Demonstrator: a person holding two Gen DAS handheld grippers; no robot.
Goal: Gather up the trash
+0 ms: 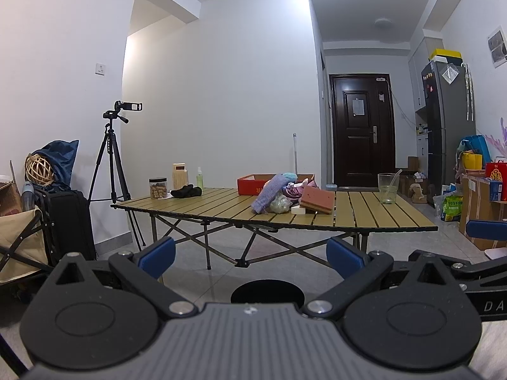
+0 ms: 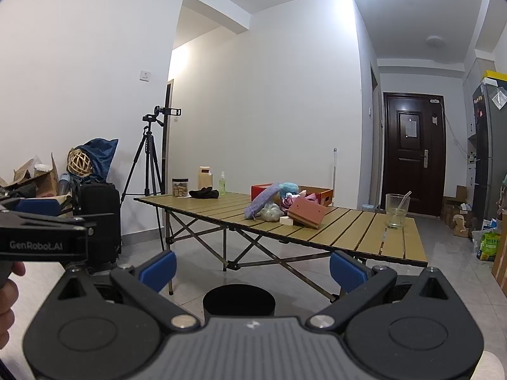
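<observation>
1. Sitting mid-table, the trash pile [image 1: 285, 194] is the target: a purple knit cloth [image 1: 267, 194], a crumpled clear bag [image 1: 280, 204], a white block [image 1: 298, 210] and a pink sponge [image 1: 317, 202] leaning on it, all bunched just in front of a red cardboard box [image 1: 253, 183].
2. Down on the floor, a black bin [image 2: 239, 300] waits near the table's front edge, right between the right gripper [image 2: 252, 267] fingers in that view.
3. Both claws are spread wide and empty: the left gripper [image 1: 250, 255] hovers well short of the folding table [image 1: 364, 218].
4. My read: this is the approach, nothing collected yet.
5. Next up, someone has to close the gap, then pinch one loose item; the bag looks easiest.
6. The plastic cup [image 1: 388, 188] with its straw stands apart, right end.
</observation>
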